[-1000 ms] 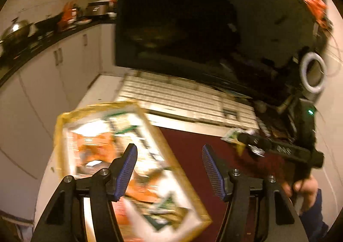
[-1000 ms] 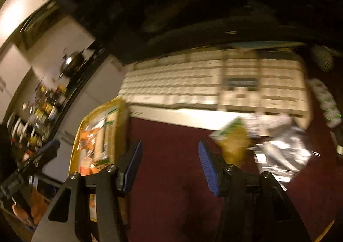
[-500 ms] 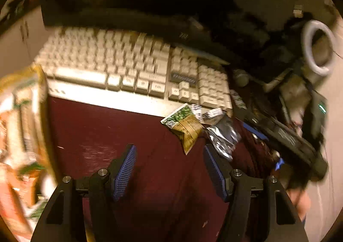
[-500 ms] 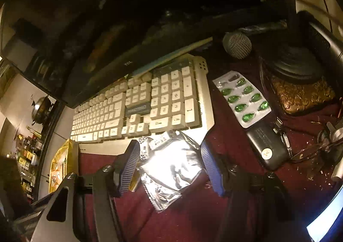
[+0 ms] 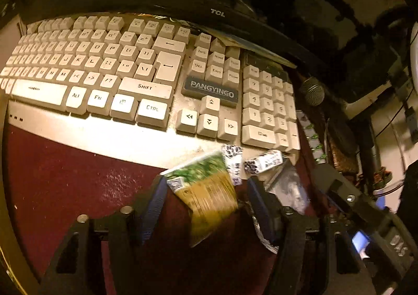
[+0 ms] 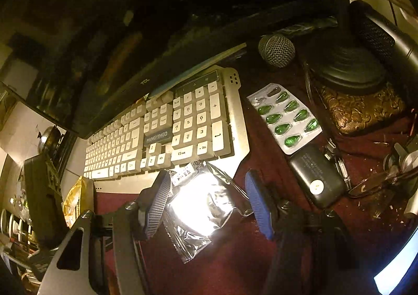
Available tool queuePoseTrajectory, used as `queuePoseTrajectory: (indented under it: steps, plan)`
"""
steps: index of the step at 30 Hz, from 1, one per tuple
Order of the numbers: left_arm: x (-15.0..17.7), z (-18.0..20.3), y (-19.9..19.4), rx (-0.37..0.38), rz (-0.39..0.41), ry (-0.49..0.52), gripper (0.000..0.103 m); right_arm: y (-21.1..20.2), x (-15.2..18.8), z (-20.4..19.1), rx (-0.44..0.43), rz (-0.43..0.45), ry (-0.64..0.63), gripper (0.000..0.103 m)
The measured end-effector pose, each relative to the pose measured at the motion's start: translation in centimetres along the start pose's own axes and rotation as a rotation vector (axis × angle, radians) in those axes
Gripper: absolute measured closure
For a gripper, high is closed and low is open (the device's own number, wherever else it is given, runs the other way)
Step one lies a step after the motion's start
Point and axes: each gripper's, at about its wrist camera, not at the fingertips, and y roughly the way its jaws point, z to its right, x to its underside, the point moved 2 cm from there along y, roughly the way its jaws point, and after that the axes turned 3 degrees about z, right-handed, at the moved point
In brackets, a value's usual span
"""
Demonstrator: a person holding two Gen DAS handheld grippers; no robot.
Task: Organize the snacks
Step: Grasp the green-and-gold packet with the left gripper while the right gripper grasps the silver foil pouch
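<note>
Item: green-and-yellow snack packet (image 5: 209,188), newly between my left gripper (image 5: 205,207) jaws, closing, not clamped. Right gripper (image 6: 206,206) straddles silver foil packet (image 6: 201,206), jaws apart. Pickups pending.

A cream plastic keyboard (image 6: 162,135) with a grey name plate lies on the dark red counter (image 6: 235,263), its far edge just under a black monitor (image 5: 216,11). Right of the keyboard lies a silver blister pack of green capsules (image 6: 286,118), touching a small black rounded case (image 6: 316,177). Beyond them rest a microphone with a mesh head (image 6: 277,51) and a black round stand base (image 6: 347,70) on a gold patterned box (image 6: 360,109).
</note>
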Motion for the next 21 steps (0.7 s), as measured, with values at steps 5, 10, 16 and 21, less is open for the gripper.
queuePoseTrajectory:
  steps: [5, 10, 16, 21]
  plan:
    - [0.6, -0.3, -0.4, 0.0, 0.021, 0.046, 0.059, 0.5, 0.1, 0.2, 0.01, -0.014, -0.004, 0.043]
    - [2.5, -2.1, -3.1, -0.004, 0.053, 0.088, 0.061, 1.5, 0.5, 0.4, 0.042, -0.052, -0.004, 0.043]
    - [2.6, -3.3, -4.5, -0.004, 0.167, 0.088, 0.061, 2.3, 1.4, -0.9, 0.061, -0.067, -0.078, 0.041]
    - [2.1, -4.6, -5.2, -0.007, 0.212, 0.065, 0.061, 2.9, 2.7, -3.7, -0.028, -0.148, -0.208, 0.039]
